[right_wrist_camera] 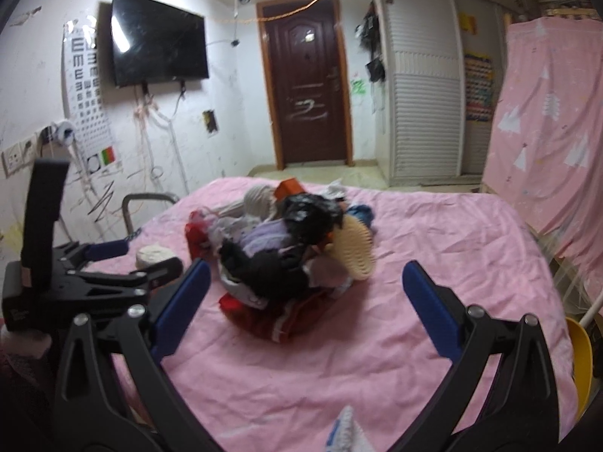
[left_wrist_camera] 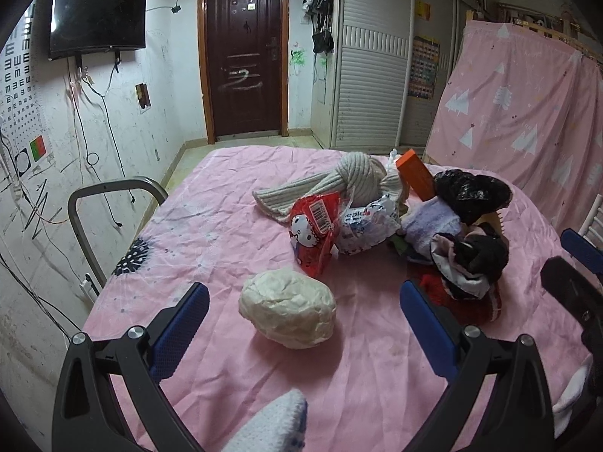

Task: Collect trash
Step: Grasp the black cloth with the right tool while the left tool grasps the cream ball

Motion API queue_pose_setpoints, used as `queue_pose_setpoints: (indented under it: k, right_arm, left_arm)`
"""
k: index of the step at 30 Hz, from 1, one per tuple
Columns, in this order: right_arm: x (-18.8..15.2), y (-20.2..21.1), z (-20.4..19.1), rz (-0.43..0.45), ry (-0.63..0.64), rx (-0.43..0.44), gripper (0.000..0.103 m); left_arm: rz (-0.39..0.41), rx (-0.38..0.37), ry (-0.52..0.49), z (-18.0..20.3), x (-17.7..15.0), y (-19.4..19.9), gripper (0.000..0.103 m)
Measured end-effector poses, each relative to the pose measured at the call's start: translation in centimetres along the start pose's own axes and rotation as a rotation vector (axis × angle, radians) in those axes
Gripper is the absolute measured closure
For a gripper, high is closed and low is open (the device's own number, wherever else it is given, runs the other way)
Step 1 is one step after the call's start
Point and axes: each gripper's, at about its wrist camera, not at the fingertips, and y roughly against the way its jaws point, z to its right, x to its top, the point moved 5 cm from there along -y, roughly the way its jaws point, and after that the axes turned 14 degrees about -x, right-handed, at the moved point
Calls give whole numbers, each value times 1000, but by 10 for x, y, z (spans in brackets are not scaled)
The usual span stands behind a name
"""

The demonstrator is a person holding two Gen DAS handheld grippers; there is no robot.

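A crumpled white paper ball (left_wrist_camera: 288, 313) lies on the pink sheet (left_wrist_camera: 211, 222), just ahead of my open, empty left gripper (left_wrist_camera: 303, 314). Behind it lie a red Hello Kitty wrapper (left_wrist_camera: 316, 231), a crumpled white printed bag (left_wrist_camera: 367, 226) and a black plastic bag (left_wrist_camera: 471, 188), mixed into a pile of clothes (right_wrist_camera: 279, 260). My right gripper (right_wrist_camera: 306, 293) is open and empty, facing the pile from the near side. The paper ball (right_wrist_camera: 152, 256) and the left gripper (right_wrist_camera: 124, 260) show at the left in the right wrist view.
An orange box (left_wrist_camera: 414, 175), a beige knitted garment (left_wrist_camera: 339, 184) and a beige comb-like object (right_wrist_camera: 356, 248) sit in the pile. A metal chair back (left_wrist_camera: 109, 196) stands at the bed's left edge. A pink curtain (left_wrist_camera: 527, 113) hangs at the right.
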Motion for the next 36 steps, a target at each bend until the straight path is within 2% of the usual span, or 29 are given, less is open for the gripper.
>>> queue_pose_setpoints:
  k: [5,7,9,13,14,16,17,18,21,27,36]
  right_arm:
    - [5,-13,-15,-69,35,62,5]
    - [6,-22,-20,-106,54,62,5]
    - [5,-32,-24,-152,60,75,5]
    - [1,-46,-29,-210,70,74,5]
    - [0,-49,-29,-221,68,72,5]
    - [-2,-56,-27,-258,52,81,9]
    - [-4,-60,-24,-279,39,90,20]
    - [-5,-63,-23,-294,31,104,26]
    - [-5,-60,-20,-294,3,129,33]
    - [-2,-39,-3,-252,-47,148,34]
    - [5,0,72,-161,-189,99,34]
  left_arm:
    - [-62,-11,34,-5,0,-20,12]
    - [-78,-20,37,-5,0,-25,18]
    - [-100,-32,42,-5,-1,-30,31]
    - [-115,-39,43,-4,-2,-40,51]
    - [-117,-40,41,-3,-2,-41,60]
    - [-116,-37,37,-2,-2,-42,61]
    - [-115,-38,34,-1,-2,-43,62]
    - [-116,-38,32,0,-2,-45,62]
    - [-118,-39,40,1,-1,-43,62]
    - [-102,-31,13,16,0,-29,62]
    - [-63,-55,-59,65,16,-11,62]
